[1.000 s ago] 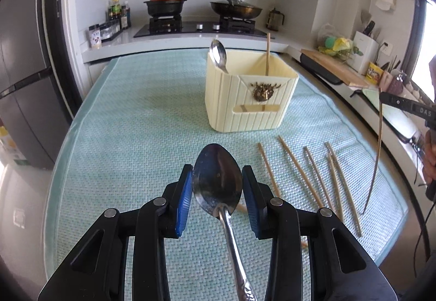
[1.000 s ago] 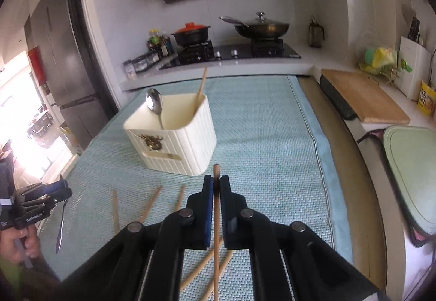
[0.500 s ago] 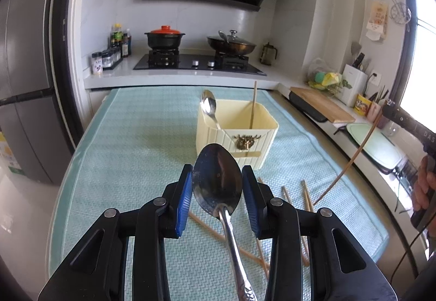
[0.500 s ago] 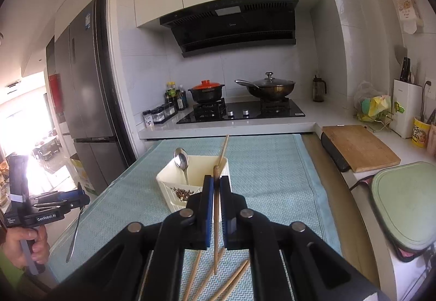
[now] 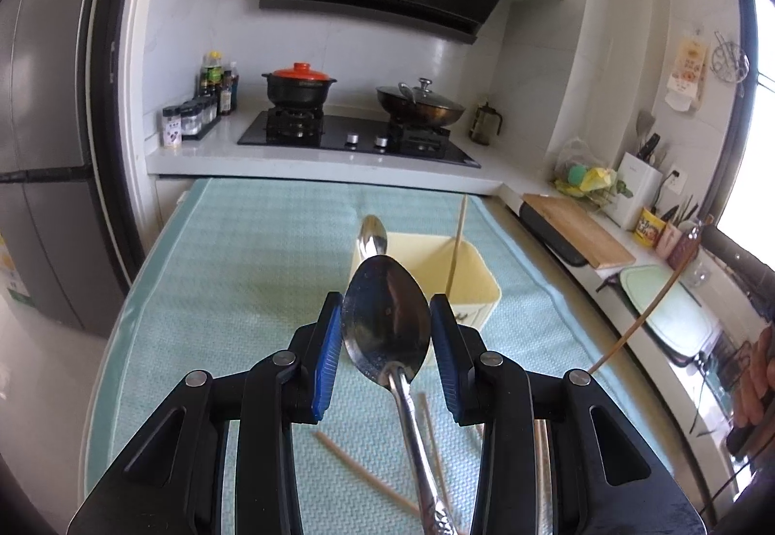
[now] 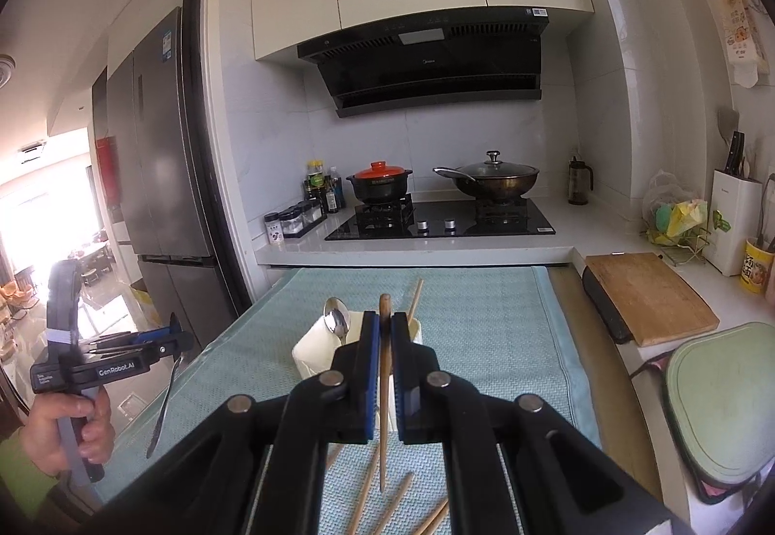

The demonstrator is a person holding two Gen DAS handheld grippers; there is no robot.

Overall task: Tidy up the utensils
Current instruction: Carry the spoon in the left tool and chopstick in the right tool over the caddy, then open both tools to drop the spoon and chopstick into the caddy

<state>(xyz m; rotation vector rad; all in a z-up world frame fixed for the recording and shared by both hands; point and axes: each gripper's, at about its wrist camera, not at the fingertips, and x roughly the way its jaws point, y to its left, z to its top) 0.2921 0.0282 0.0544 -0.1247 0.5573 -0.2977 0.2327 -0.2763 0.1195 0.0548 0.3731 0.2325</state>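
Both my grippers have risen since the earlier frame. My left gripper (image 5: pixel 385 343), marked "GenRobot.AI", grips a spoon (image 5: pixel 386 322); my right gripper (image 6: pixel 385 373) clamps a chopstick (image 6: pixel 383 389) above the holder (image 6: pixel 315 348).

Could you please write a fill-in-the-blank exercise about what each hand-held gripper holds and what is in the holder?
1. The left hand-held gripper is shut on a metal ____.
2. The right hand-held gripper is shut on a wooden ____.
3. The cream holder already contains one spoon and ____ chopstick.
4. More chopsticks lie loose on the green ____.

Missing words: spoon; chopstick; one; mat
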